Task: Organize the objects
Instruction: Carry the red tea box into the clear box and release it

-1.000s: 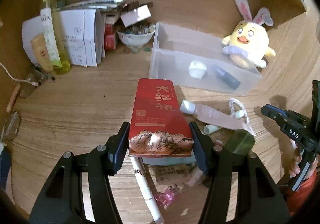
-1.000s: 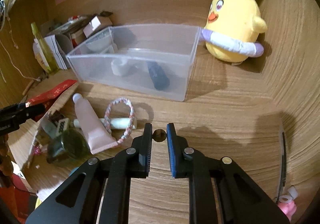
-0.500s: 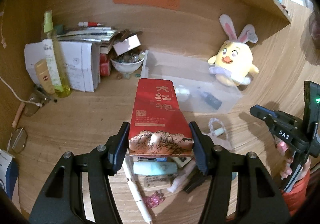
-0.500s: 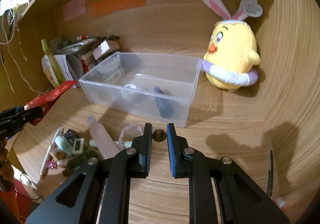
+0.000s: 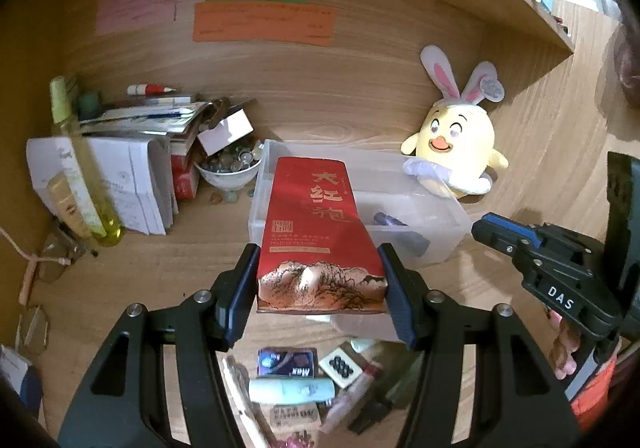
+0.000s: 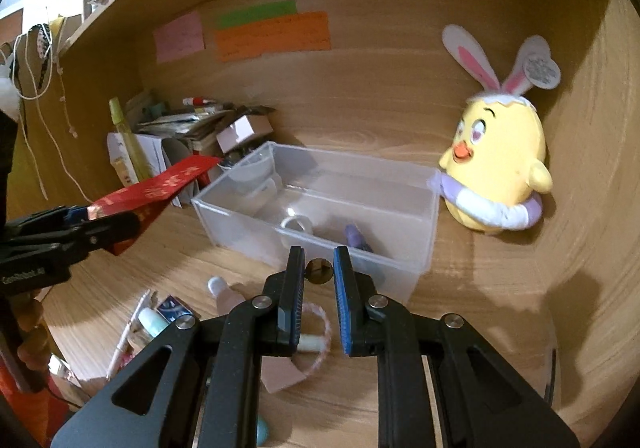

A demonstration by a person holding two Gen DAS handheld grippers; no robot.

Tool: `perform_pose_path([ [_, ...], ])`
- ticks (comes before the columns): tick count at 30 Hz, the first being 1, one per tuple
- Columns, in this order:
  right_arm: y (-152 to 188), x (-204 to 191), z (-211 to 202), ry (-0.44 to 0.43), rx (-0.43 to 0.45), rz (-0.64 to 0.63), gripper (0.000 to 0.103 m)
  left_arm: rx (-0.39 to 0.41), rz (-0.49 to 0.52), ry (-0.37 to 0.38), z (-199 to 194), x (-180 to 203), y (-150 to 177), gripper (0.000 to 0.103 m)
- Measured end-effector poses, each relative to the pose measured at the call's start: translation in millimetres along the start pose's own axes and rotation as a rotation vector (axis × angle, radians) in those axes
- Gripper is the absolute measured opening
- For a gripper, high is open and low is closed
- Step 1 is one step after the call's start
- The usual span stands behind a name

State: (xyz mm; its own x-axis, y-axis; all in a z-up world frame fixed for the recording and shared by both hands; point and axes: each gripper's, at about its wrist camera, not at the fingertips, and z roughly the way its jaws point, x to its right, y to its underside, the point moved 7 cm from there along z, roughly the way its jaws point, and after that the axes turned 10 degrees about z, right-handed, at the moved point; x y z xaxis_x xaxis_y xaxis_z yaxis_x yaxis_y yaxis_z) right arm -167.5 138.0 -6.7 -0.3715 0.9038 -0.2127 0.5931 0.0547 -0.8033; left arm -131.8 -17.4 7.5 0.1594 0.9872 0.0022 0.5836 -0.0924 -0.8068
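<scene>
We hold a red tea packet (image 5: 316,232) clamped by its near end between the pads of the left gripper (image 5: 320,288), lifted clear of the desk (image 5: 160,268) and pointing toward the clear plastic bin (image 6: 416,244) from its near left side. Our right gripper (image 6: 319,274) is nearly closed, pinching a small dark bead (image 6: 319,272) just in front of the bin's near wall. A yellow chick toy with rabbit ears (image 6: 504,176) sits against the bin's right end, small clutter (image 5: 296,380) lies on the desk before the bin, and papers with a bowl of marbles (image 5: 230,168) crowd its left.
</scene>
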Motion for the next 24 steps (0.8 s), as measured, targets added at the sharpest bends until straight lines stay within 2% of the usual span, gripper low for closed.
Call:
perform_pose_path([
  [11,-21,-3,20,-0.018,0.007,0.012,0.013,-0.011,0.033,-0.023,31,3,-22,0.058],
  [24,-44,13,51,0.041,0.004,0.007,0.013,-0.042,0.007,-0.008,73,-5,-50,0.058],
])
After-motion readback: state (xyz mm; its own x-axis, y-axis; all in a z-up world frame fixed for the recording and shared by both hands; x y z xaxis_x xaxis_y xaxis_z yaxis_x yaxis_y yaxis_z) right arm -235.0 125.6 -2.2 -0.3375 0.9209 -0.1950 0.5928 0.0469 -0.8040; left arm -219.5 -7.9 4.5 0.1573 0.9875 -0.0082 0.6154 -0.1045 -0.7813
